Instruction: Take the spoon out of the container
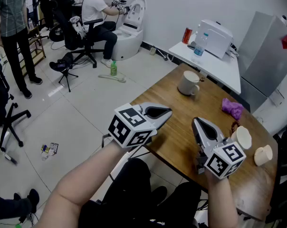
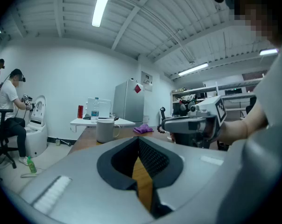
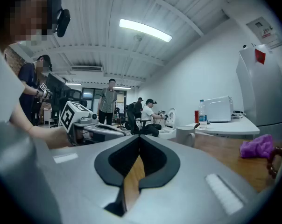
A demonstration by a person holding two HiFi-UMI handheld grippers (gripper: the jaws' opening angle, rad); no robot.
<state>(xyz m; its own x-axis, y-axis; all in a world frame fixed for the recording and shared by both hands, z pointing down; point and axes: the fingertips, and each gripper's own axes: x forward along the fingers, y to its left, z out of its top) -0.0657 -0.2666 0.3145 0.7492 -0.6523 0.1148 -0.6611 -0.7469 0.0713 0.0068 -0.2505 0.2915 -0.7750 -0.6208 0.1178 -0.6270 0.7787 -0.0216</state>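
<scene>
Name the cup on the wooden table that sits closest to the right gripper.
The white cup just right of the right gripper; the handled mug stands far across the table, the beige cup farther right.

Overhead downward, gripper views level (table (image 1: pixel 181 122) shared)

The floor (image 1: pixel 86 113) was pale and tiled; the wall (image 1: pixel 196 4) was white. A brown wooden surface (image 1: pixel 181 127) stood near a white side table (image 1: pixel 219 68) and a grey refrigerator (image 1: pixel 264 51). A black office chair (image 1: pixel 0 101) stood at the left. A strip light (image 3: pixel 145 30) lit the ribbed ceiling (image 3: pixel 108 55).
</scene>
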